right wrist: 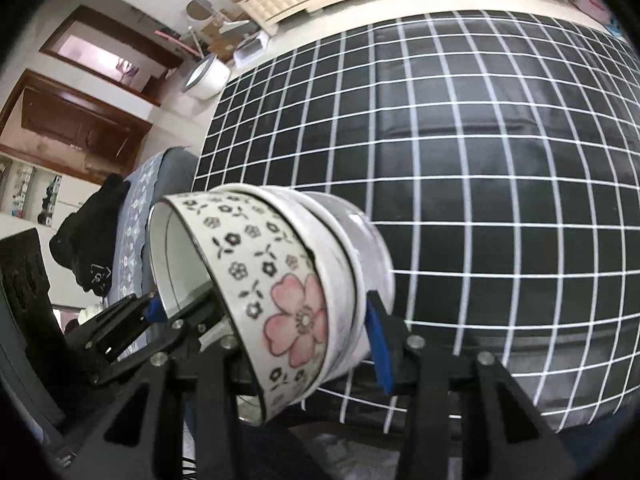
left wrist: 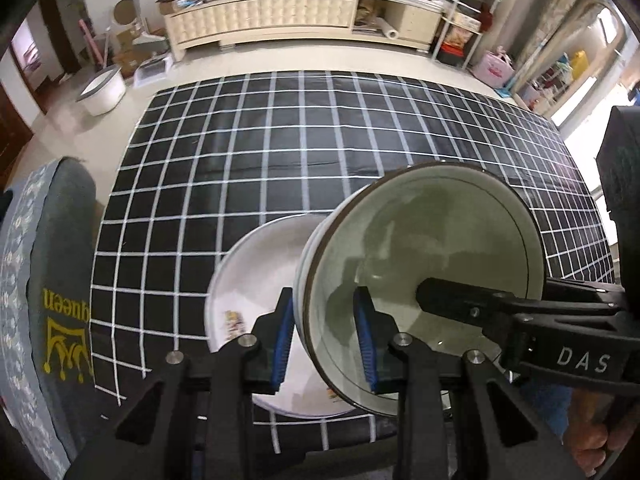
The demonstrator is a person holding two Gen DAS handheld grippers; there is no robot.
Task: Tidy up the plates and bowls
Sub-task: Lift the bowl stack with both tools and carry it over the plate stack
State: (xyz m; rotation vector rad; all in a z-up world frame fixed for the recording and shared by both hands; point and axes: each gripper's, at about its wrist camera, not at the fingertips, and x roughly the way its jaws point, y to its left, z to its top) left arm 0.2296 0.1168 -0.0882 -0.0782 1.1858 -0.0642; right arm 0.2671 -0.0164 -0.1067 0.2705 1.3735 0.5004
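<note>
Nearest in the left wrist view, the left gripper has its jaws clenched on the rim of the bowls: one blue pad lies on the outer wall, the other inside the pale green hollow. From the right, the right gripper reaches in with one dark finger lying inside the same hollow. A hand shows at the lower right corner.

In the right wrist view, the right gripper is grasping the bowls too: a nested stack of three, tipped on its side, the outermost one patterned with small dark flowers and one large pink flower. The blue pad on the right presses the stack's outer wall; the other finger is hidden behind the stack. At the left, the left gripper pinches the rim of the flowered bowl.

The stack hangs above the near edge of the bench, clear of its black cloth with white grid lines. Under and left of the stack a white plate lies flat on the cloth, a small colourful picture near its rim.

Left of the bench stands a grey chair with yellow lettering. Beyond, on the floor, sit a white tub and a long cream cabinet with clutter on top
</note>
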